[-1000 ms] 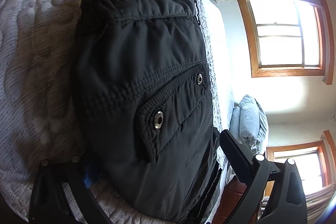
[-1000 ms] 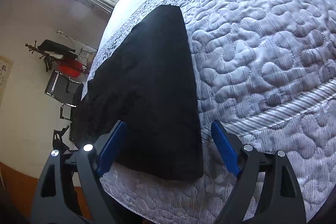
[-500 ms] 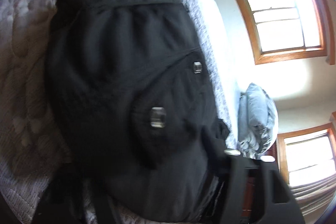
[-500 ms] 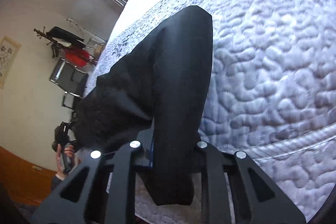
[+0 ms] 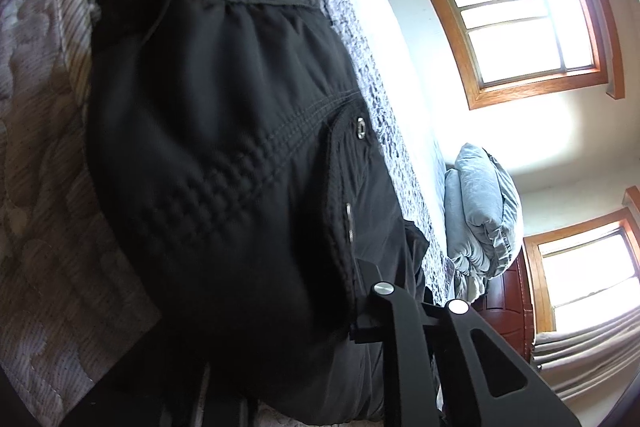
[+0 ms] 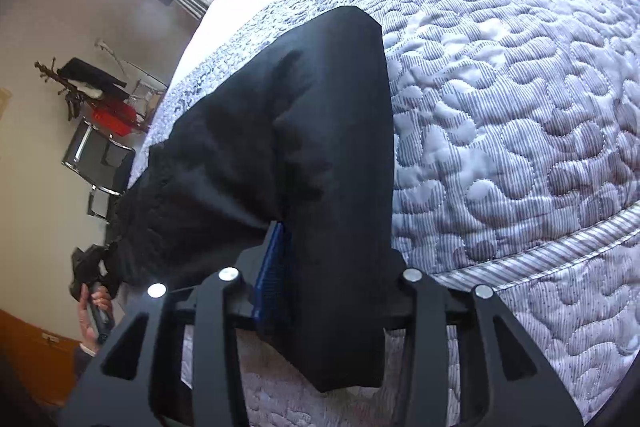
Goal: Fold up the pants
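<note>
Quilted grey bedding covers the bed (image 5: 36,235) where I am working, with bright wood-framed windows (image 5: 524,19) and a pale blue pillow (image 5: 480,211) off to the side. On my left side, the black pants (image 5: 224,163) lie lengthwise on the bed, waist end with its snap pocket nearest my left gripper (image 5: 360,323); its fingers look clenched on the waist fabric, though one finger is buried under the cloth, so I judge that rather than see it plainly. Moving right, the leg end of the pants (image 6: 320,147) is pinched in my right gripper (image 6: 316,291), fingers closed on the cloth, the hem bunched and raised off the quilt. As I read it, the legs already lie stacked one on the other, and both ends are gripped. What remains is to bring the ends together and flatten the bundle.
</note>
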### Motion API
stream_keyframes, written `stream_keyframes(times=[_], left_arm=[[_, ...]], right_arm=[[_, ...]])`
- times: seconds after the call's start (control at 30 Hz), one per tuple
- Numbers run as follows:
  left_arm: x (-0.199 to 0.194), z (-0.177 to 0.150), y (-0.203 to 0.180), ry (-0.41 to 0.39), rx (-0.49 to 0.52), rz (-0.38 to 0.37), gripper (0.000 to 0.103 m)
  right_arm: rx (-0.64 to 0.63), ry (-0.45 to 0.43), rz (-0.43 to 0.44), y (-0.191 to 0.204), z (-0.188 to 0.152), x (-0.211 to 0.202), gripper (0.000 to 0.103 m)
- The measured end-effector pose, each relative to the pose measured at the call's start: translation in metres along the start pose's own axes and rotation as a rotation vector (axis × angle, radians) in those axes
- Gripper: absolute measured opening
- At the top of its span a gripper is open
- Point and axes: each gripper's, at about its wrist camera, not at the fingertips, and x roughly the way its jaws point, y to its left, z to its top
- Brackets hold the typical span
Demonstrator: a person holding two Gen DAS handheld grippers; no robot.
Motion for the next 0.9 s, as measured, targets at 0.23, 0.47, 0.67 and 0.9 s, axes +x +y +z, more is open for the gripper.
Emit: stream_keyframes(times=[0.23, 0.47, 0.67, 0.9], left_arm=[[-0.005, -0.007, -0.038, -0.053, 0.109, -0.041, 0.014], [-0.007, -0.018, -0.093, -0.072, 0.252, -0.06, 0.013], [-0.011, -0.041, -0.142, -0.072, 0.404, -0.068, 0.014], [-0.004, -0.078, -0.2, -0.066, 0.609, -0.028, 0.016]], right_arm=[[0.014, 0.003, 0.0, -0.005, -0.004, 0.005, 0.043], [0.018, 0.005, 0.005, -0.009, -0.005, 0.004, 0.044], [0.002, 0.003, -0.008, -0.009, -0.006, 0.002, 0.046], [-0.001, 0.001, -0.009, -0.01, -0.006, 0.002, 0.049]])
